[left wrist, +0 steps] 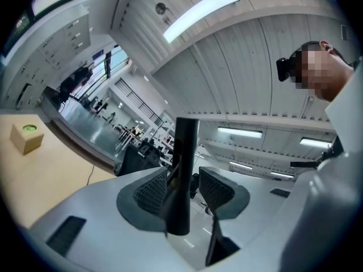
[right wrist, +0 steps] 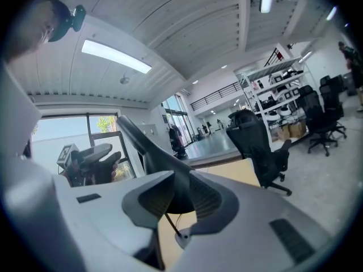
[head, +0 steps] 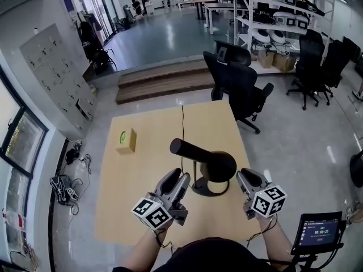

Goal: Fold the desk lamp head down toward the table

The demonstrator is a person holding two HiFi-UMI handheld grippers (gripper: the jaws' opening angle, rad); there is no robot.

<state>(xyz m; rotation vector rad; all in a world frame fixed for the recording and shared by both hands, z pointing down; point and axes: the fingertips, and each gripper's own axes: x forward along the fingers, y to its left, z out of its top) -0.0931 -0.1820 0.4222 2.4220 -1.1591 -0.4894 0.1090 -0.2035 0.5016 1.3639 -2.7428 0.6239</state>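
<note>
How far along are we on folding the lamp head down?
Done: both grippers are at the desk lamp. In hand: the left gripper has the lamp stem between its open jaws, and the right gripper looks shut on the rounded rear of the lamp head. Left: the whole fold, since the head slants upward, well off the table.

Left tongs [head: 182, 178]: you held them apart, forearm low | Right tongs [head: 243, 176]: you clamped them on the lamp head [head: 220, 164]
</note>
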